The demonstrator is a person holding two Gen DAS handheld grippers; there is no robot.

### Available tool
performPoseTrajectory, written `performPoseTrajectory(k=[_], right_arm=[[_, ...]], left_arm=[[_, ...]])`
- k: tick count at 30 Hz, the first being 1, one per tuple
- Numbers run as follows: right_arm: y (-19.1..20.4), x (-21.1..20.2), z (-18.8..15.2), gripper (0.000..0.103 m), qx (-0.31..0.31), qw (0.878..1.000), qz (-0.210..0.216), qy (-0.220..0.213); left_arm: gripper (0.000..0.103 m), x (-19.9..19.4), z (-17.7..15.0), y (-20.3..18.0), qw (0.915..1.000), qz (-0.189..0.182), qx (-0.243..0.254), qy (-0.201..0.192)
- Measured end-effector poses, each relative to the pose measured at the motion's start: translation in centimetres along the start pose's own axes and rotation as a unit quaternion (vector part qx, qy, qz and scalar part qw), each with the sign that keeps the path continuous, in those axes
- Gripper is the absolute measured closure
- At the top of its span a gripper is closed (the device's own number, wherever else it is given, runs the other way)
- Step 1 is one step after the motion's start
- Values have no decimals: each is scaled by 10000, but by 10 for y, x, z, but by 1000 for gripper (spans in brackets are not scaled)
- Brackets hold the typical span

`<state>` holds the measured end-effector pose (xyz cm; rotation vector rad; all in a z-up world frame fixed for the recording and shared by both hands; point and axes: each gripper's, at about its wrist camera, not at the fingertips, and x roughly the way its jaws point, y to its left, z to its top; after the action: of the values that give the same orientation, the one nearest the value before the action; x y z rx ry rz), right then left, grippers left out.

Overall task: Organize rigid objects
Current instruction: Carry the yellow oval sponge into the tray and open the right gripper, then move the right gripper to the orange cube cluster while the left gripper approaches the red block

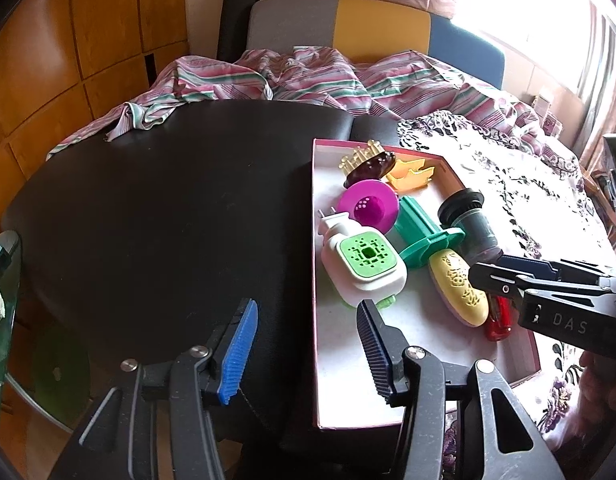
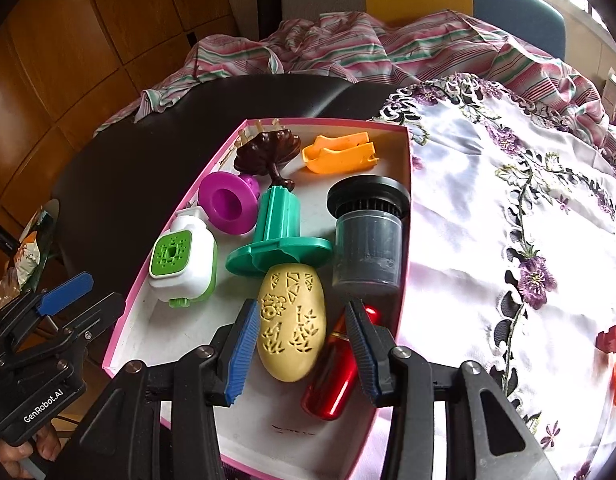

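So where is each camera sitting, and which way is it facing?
Left wrist: on the left gripper, over the black table, facing the bed; its open fingers show.
Right wrist: on the right gripper, over the pink box, fingers open around the yellow oval piece.
Both show the box, the white-and-green plug-in device and each other's gripper.

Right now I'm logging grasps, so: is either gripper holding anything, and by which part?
Nothing is held. The right gripper is open around the yellow oval piece, not clamped. The left gripper is open over the box rim.

Glossy red cylinder (image 2: 330,376) (metallic); satin cloth (image 2: 508,240) — embroidered.
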<state>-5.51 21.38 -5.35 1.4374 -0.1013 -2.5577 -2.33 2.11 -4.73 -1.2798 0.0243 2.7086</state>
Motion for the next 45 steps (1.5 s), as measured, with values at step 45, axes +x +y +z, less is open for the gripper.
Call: performPoseTrajectory(k=[45], right_arm=[[-344, -138, -97, 58, 4671, 8492, -2125, -1248]], left_arm=[[35, 8, 36, -203, 9723, -1418, 1855, -59]])
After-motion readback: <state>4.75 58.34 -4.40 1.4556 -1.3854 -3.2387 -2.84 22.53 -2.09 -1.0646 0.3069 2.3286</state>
